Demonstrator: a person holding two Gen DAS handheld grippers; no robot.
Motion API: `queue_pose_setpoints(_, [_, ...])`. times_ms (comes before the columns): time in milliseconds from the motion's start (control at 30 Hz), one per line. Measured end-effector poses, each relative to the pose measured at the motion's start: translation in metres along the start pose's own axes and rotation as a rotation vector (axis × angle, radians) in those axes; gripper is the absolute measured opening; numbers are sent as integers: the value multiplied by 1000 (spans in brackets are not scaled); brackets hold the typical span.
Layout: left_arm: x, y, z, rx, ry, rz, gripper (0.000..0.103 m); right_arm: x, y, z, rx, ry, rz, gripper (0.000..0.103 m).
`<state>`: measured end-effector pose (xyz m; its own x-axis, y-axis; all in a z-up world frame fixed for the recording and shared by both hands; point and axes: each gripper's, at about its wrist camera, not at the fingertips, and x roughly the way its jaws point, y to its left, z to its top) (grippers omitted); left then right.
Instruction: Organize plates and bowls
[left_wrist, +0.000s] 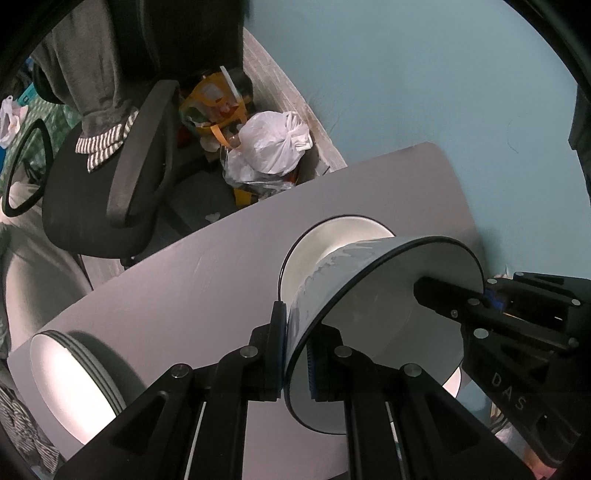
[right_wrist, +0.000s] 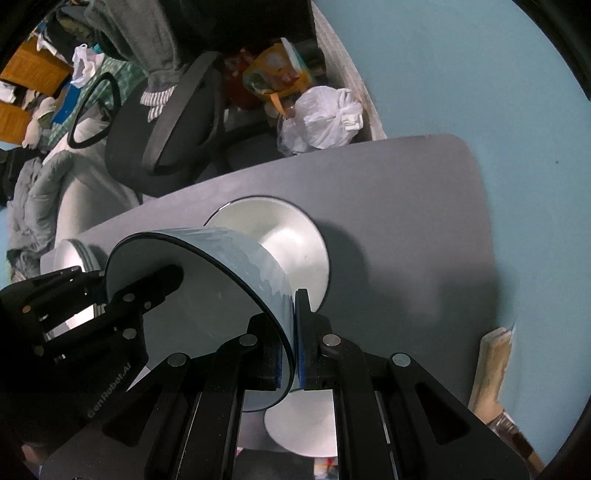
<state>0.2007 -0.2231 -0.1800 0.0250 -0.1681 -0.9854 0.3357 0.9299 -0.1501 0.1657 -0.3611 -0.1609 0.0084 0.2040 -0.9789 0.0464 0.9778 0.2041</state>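
Left claw (left_wrist: 293, 354) and right claw (right_wrist: 295, 350) both clamp the blue bowl's (left_wrist: 369, 295) rim above the bench (left_wrist: 184, 288), a white bowl (left_wrist: 321, 251) just ahead.

Your two wrist cameras look down close over the bench (left_wrist: 166, 295), from opposite sides it seems, sharing the same bowl (left_wrist: 369, 295).

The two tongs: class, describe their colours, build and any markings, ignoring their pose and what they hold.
Both the left tongs and the right tongs are matte black linkage frames with triangular cut-outs, round silver pivot pins and blue finger pads. Pale lettering marks each: "DAS" on the right, what looks like "GenRobot.AI" on the left. No cables or sleeves show.
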Motion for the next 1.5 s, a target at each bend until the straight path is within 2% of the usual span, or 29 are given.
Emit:
queue_pose_setpoints(367, [16, 0, 11, -12, 48, -10, 9, 15, -9, 15, 5, 41, -3, 6])
queue_pose_setpoints(900, [24, -6, 20, 38, 62, 38, 9, 26, -17, 31, 22, 78, 1, 7])
queue_pose_setpoints(1033, [31, -3, 18, 31, 78, 37, 9, 22, -16, 33, 2, 70, -23, 15])
queue_pose_setpoints(1133, [34, -1, 17, 28, 85, 39, 10, 20, -18, 36, 3, 74, -26, 17])
queue_pose_setpoints(1267, [32, 0, 15, 16, 79, 46, 18, 16, -22, 36, 1, 63, -32, 18])
queue_pose_setpoints(1333, [27, 2, 13, 11, 62, 64, 26, 15, -23, 34, 1, 54, -42, 31])
queue_pose_setpoints(1367, [24, 3, 12, 9, 55, 69, 29, 13, -23, 32, 2, 48, -51, 34])
queue_pose_setpoints(1500, [9, 4, 7, 6, 11, 76, 32, 7, -23, 26, -2, 23, -79, 44])
